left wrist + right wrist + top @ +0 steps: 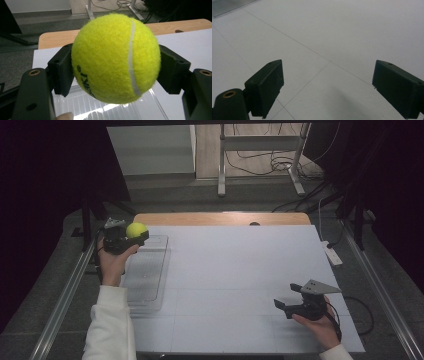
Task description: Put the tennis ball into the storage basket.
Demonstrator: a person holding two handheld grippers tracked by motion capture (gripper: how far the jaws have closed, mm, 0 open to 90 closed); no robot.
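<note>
Jaws of the left gripper clamp the tennis ball at its widest; the clear tray lies apparently directly below. Right gripper jaws stand apart, holding nothing.

White mat, wooden table edge, metal stand, floor cables

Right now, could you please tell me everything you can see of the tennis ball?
The tennis ball is bright yellow-green and fuzzy like felt, with a curved white seam and part of some dark printed lettering low on one side. It looks whole and round. The left gripper is shut on it, one black jaw pressing each side, holding it in the air above the far end of the clear ribbed plastic tray at the table's left edge. Nothing else touches it.
</note>
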